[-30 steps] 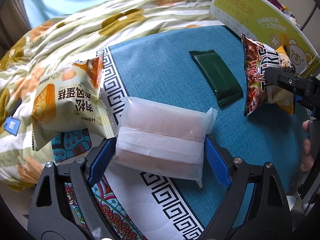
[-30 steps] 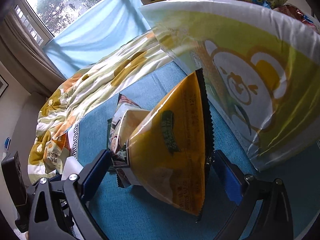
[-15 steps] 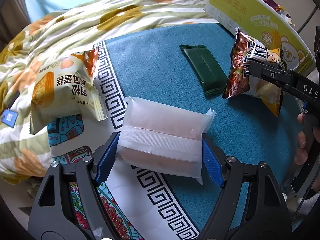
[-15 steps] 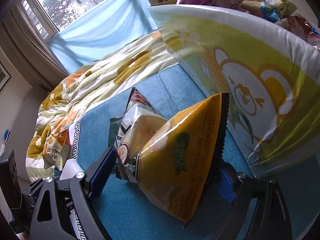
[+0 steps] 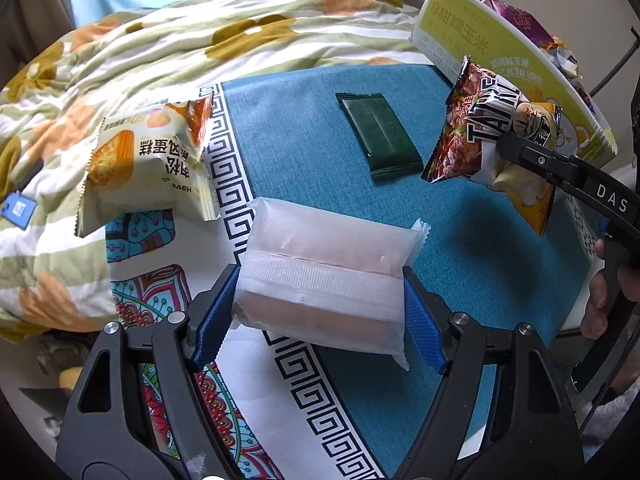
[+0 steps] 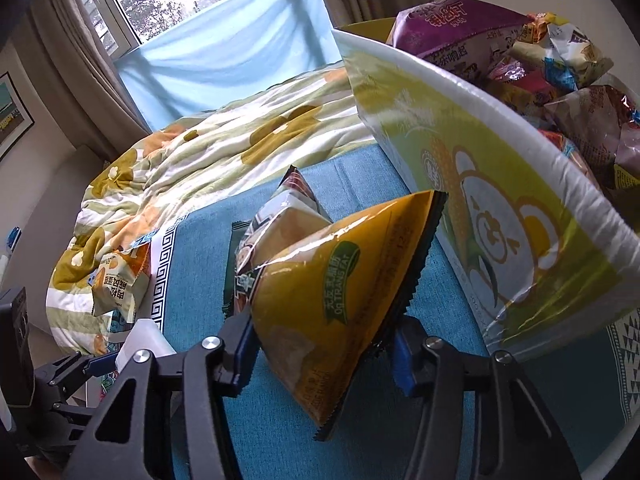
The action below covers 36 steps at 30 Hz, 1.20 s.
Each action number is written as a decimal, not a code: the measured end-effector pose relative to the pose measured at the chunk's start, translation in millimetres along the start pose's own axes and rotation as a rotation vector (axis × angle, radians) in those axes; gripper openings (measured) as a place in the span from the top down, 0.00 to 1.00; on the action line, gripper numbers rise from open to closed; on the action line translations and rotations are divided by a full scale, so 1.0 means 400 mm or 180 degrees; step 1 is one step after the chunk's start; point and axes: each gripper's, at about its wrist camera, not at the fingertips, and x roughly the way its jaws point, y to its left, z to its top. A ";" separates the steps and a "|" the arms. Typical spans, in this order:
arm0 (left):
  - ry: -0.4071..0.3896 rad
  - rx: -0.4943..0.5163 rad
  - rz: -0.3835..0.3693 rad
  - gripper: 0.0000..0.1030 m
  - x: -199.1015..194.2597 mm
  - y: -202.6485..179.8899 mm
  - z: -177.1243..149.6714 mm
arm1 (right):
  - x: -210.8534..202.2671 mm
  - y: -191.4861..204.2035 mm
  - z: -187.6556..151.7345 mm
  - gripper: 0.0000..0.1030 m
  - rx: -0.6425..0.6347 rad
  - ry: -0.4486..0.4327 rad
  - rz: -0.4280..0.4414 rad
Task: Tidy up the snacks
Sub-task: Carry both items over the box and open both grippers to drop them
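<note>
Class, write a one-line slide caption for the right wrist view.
Right gripper holds a yellow chip bag beside the snack-filled corn box on the teal cloth.

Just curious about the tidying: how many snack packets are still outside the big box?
4: a pale pink packet in the left tongs, a chip bag in the right tongs, a green bar and a cake packet lying loose. Others may be hidden.

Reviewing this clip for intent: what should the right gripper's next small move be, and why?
Probably carry the chip bag up over the rim of the yellow box. The right gripper holds the bag off the blue cloth, beside the box, which already contains snacks.
</note>
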 end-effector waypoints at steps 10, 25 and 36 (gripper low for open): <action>-0.0378 0.0094 0.0070 0.28 -0.164 -0.057 0.074 | -0.135 0.038 0.043 0.51 -0.0146 -0.0223 0.0118; -0.1077 0.0137 0.0069 0.28 -0.354 -0.370 0.286 | -0.454 -0.142 0.186 0.51 -0.0179 -0.0742 0.0163; -0.0909 0.0086 -0.0121 0.28 -0.206 -0.663 0.386 | -0.513 -0.394 0.278 0.51 -0.0152 -0.0796 0.0087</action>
